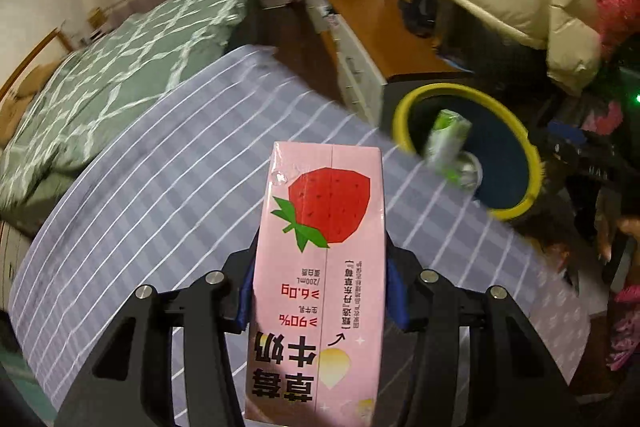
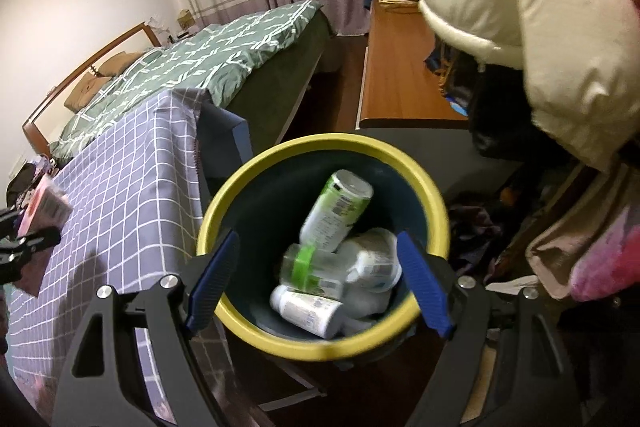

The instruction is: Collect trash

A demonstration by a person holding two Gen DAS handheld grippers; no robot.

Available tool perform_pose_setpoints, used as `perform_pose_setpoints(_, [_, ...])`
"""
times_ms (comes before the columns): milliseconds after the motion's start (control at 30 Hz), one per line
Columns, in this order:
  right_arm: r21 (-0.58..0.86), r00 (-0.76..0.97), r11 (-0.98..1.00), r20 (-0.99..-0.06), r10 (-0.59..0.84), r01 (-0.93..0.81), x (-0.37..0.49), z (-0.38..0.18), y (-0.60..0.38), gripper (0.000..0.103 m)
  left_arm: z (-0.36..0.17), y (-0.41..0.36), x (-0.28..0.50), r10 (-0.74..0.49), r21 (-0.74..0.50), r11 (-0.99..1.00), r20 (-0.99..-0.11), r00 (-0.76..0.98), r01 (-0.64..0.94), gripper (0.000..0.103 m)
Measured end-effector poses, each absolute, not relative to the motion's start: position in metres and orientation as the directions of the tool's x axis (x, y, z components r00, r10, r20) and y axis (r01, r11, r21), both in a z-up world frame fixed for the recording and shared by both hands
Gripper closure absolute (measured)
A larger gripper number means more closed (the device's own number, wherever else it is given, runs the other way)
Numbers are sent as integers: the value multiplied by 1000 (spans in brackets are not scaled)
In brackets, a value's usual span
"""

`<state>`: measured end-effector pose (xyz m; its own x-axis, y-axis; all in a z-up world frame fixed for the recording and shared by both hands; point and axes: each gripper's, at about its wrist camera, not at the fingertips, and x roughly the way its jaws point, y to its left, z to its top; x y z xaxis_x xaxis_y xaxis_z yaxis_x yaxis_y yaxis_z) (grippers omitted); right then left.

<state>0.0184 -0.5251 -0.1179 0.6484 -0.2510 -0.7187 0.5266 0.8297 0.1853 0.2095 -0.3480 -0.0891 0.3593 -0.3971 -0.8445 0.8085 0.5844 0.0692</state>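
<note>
Left wrist view: the left gripper [image 1: 320, 291] is clamped on a pink strawberry milk carton [image 1: 320, 267], blue pads pressing its two long sides, above the grid-patterned tablecloth [image 1: 160, 187]. The yellow-rimmed bin [image 1: 404, 115] stands beyond the table edge, ahead and to the right. Right wrist view: the right gripper [image 2: 316, 285] hangs over the bin [image 2: 320, 351] with fingers apart and nothing between them; a green-labelled can [image 2: 336, 211] and several bottles [image 2: 308, 307] lie inside. Judgement: the step in hand is carrying the carton to the bin. Release only once the carton is wholly over the opening, and first move the right gripper aside to avoid a collision.
</note>
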Motion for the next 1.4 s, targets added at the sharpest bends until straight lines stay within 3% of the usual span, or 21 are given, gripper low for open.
perform_pose_setpoints(467, [170,655,788,-671,-347,591,-51,-86,-546,26,-108,-528,171,-469,25,392,-854,224,919,53])
perform_pose_setpoints(867, [133,622,761,-672,-402,635,-74,-73,-551,26,-142,-595,148,-459,4,346,-872,173,938,51])
perform_pose_setpoints(900, [134,623,761,-672,-400,634,-74,-73,-550,26,-143,-594,149,-455,4,352,-873,175,936,48])
perform_pose_setpoints(967, [135,626,766,-672,-396,629,-72,-72,-546,26,-143,-588,149,-458,22,361,-867,198,932,10])
perform_pose_setpoints(1400, [133,671,834,-666,-325,536,-47,-69,-509,26,-62,-414,144,-594,-76,589,-715,368,804,5])
